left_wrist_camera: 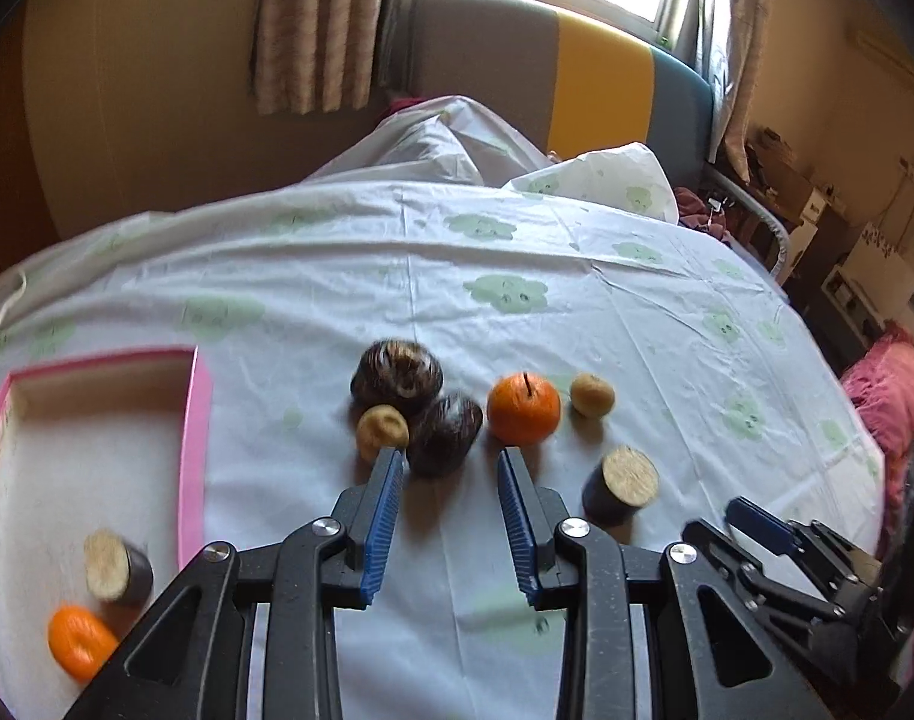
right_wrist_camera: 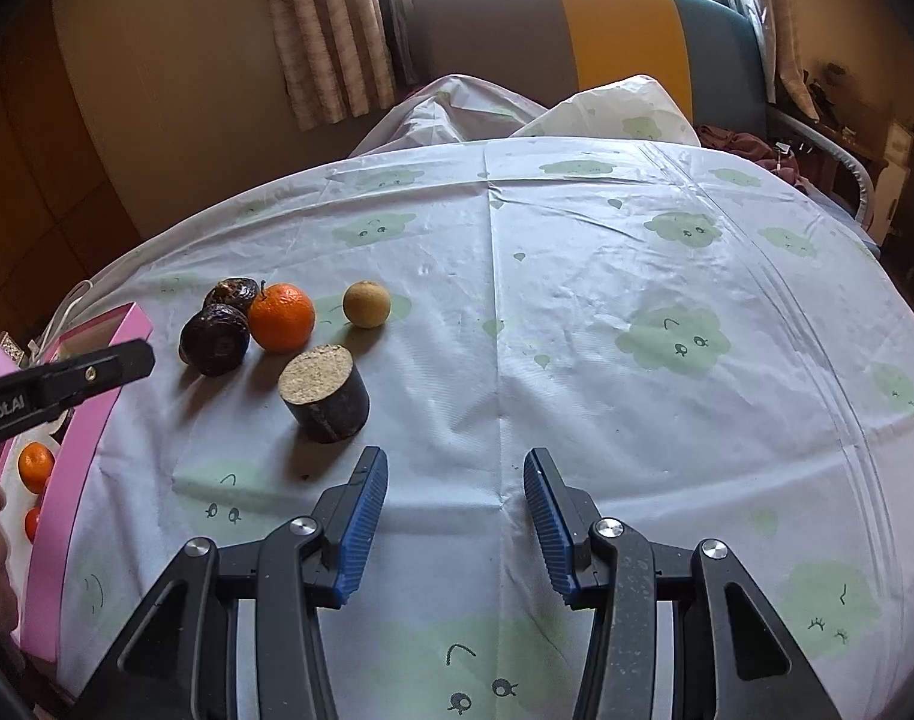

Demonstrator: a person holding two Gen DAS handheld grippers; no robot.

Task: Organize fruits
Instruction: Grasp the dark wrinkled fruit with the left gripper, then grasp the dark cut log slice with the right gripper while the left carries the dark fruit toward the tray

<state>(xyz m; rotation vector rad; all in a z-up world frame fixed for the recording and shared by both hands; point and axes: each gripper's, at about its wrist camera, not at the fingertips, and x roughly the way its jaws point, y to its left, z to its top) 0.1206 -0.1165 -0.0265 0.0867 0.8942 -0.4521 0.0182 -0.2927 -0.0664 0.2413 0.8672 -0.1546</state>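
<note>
Six fruits lie loose on the tablecloth (right_wrist_camera: pixel 577 312) beside my landmark, the pink box (left_wrist_camera: pixel 194 432): an orange (left_wrist_camera: pixel 523 409), two dark wrinkled fruits (left_wrist_camera: pixel 397 375) (left_wrist_camera: pixel 445 433), two small tan ones (left_wrist_camera: pixel 383 427) (left_wrist_camera: pixel 592 395) and a dark cut cylinder (right_wrist_camera: pixel 325 391). Inside the box sit another cut cylinder (left_wrist_camera: pixel 116 564) and a second orange (left_wrist_camera: pixel 80 641). My left gripper (left_wrist_camera: pixel 451 465) hovers right of the box with jaws parted and empty. My right gripper (right_wrist_camera: pixel 456 468), farther from the box, also stands apart, holding nothing.
</note>
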